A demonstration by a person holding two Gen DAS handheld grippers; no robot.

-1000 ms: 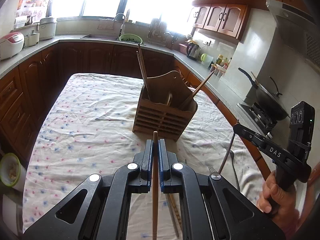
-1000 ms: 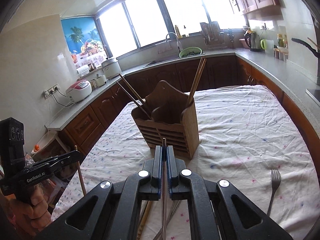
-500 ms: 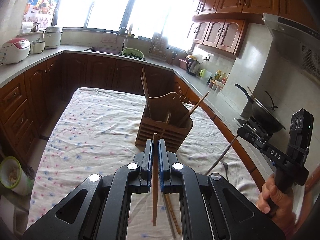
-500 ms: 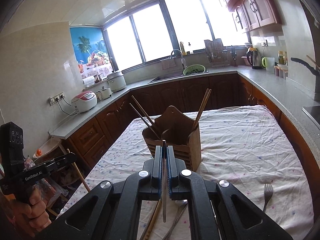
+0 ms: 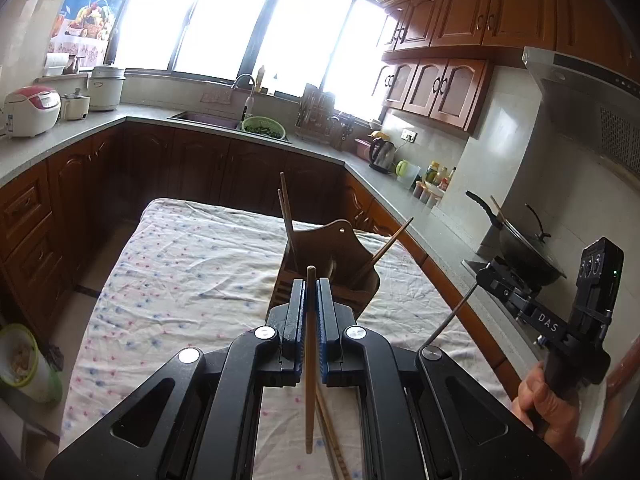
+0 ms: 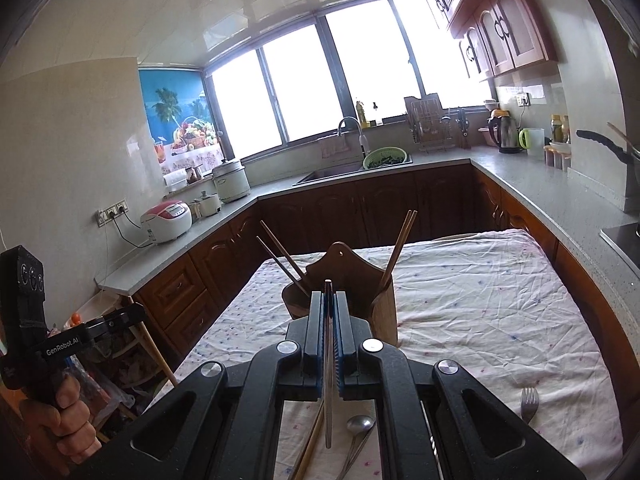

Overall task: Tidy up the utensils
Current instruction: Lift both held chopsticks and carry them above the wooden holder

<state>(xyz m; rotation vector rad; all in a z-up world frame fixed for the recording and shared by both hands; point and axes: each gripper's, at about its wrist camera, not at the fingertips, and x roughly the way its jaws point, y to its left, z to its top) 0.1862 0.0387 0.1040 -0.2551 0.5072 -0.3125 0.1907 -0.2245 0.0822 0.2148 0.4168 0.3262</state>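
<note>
My left gripper (image 5: 311, 284) is shut on a wooden chopstick (image 5: 309, 360), held upright above the table. My right gripper (image 6: 328, 298) is shut on a thin metal utensil (image 6: 328, 380), also held upright. A wooden utensil holder (image 5: 340, 256) stands on the table beyond both grippers, with chopsticks leaning out of its compartments; it also shows in the right wrist view (image 6: 352, 276). Loose on the cloth lie a spoon (image 6: 360, 426), a fork (image 6: 529, 398) and more chopsticks (image 6: 310, 440). The right gripper shows in the left wrist view (image 5: 520, 300), the left gripper in the right wrist view (image 6: 92, 328).
The table carries a white dotted cloth (image 5: 180, 264). Dark wood cabinets and a grey counter (image 6: 560, 184) surround it, with a sink (image 6: 332, 172), rice cookers (image 5: 30, 110), a kettle (image 6: 504, 134) and a wok (image 5: 520, 248) on the stove at the right.
Both grippers have risen well above the table with their utensils still gripped. The holder now sits lower and smaller in both views.
</note>
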